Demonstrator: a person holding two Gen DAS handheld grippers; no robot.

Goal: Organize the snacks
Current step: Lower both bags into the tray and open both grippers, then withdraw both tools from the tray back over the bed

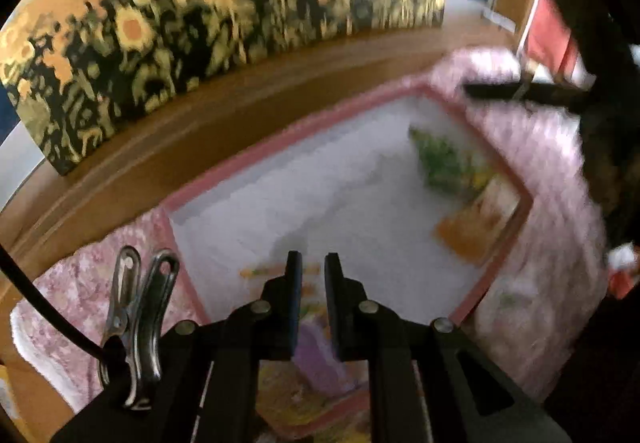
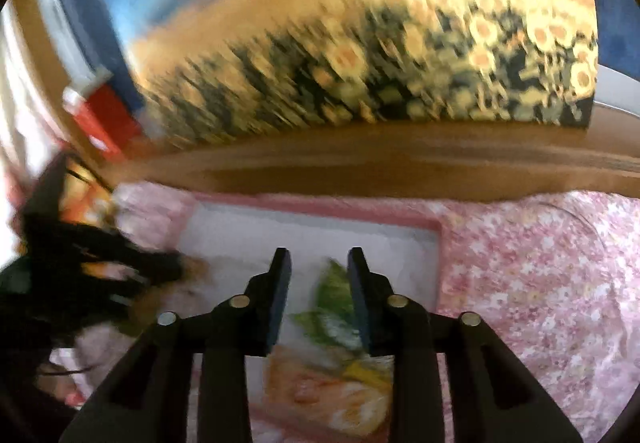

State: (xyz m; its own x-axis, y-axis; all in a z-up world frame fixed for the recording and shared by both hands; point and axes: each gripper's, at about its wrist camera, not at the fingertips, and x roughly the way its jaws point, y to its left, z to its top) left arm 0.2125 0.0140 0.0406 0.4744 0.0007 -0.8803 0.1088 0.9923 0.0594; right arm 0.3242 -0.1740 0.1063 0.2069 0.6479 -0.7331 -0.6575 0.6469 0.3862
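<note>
Wooden planking runs behind everything, with a canvas of blurred sunflowers (image 1: 224, 27) propped upright on it and a blue wall beyond. Nearer than that painting, a pink floral cloth (image 2: 540, 275) is spread out, soft and rumpled, probably to protect the surface beneath; on it lies a shallow tray (image 1: 304, 131) with a pink rim and a pale, smooth floor, seemingly the place where the snacks are being gathered.

Two flat, glossy packets lie in the tray at the corner farthest from the painting's dark end: a green packet (image 2: 336, 299) and, touching it, an orange packet (image 2: 336, 391). Closer to the left tongs (image 1: 313, 267), a purple-and-yellow packet (image 1: 316, 363) lies at the tray's near edge, under the tongs' fingers; motion blur makes it hard to say whether it is touched.

The left tongs are drawn together, only a narrow slit between the pads, with nothing visibly clamped. The right tongs (image 2: 319, 263) stand apart over the green packet, pads clear of it. A metal clip (image 1: 136, 327) hangs on the left tool, pinning its black cable out of the way.
</note>
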